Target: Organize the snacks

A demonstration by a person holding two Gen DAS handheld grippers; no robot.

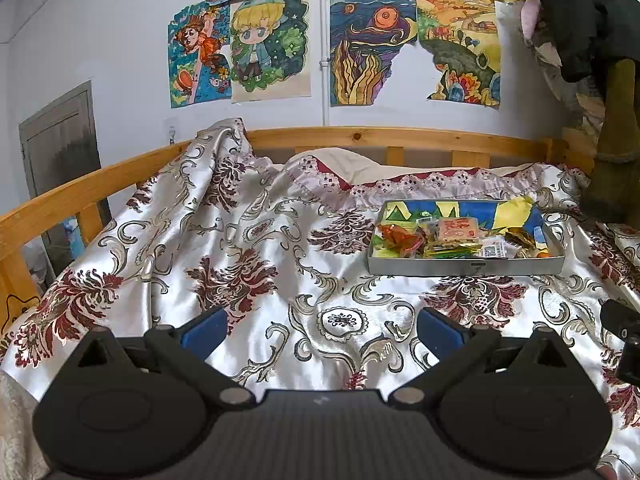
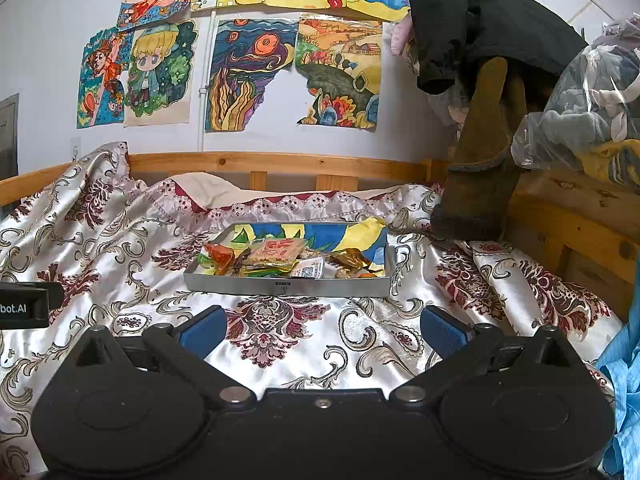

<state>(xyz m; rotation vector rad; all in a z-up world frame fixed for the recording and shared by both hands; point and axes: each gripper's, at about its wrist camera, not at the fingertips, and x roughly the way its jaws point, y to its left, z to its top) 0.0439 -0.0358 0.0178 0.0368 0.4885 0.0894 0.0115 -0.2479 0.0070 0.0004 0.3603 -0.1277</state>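
Left wrist view: I see my left claw (image 1: pixel 320 330) spread wide and empty, its blue padded fingers (image 1: pixel 204 330) over the glossy satin bedspread (image 1: pixel 240 240) with maroon floral scrolls. The shallow rectangular metal tray (image 1: pixel 464 268) lies ahead to the right, holding crinkled snack packets (image 1: pixel 452 238).

Right wrist view: my right claw (image 2: pixel 322 330) is likewise spread and empty. The tray (image 2: pixel 288 286) sits straight ahead on the bed, snack packets (image 2: pixel 276 258) piled inside. A wooden slatted rail (image 2: pixel 280 164) runs behind.
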